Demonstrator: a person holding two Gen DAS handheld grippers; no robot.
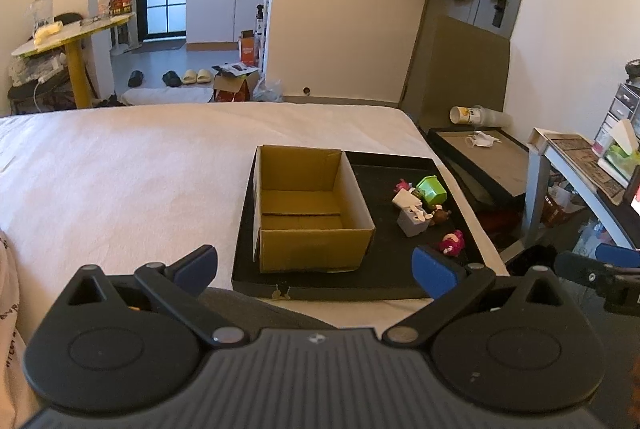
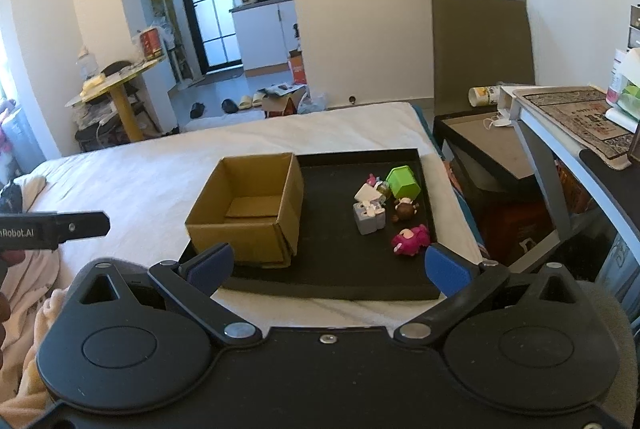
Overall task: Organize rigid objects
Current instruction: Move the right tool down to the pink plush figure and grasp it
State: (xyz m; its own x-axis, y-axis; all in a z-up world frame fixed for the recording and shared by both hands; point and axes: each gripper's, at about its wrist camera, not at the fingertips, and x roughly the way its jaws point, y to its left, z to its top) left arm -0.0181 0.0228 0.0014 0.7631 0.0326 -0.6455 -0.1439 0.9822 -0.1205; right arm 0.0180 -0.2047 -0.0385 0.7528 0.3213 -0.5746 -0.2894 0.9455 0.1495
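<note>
Meanwhile cardboard box (image 2: 248,205) sits empty; toys (image 2: 384,205) beside.

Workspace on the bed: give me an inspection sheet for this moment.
Surface: white bed sheet carrying a black tray.
Job's things: open cardboard box, nothing seen inside; small toys in the tray beside it: green block, grey cube, pink figure, brown figure.
Clutter: paper cup lying on its side beyond the bed.
Grippers: left tool open, holding nothing; right tool open, holding nothing.
Cables: white cord under the yellow table.
Surroundings: kitchen doorway, shoes on the floor, clothes on the door.
</note>
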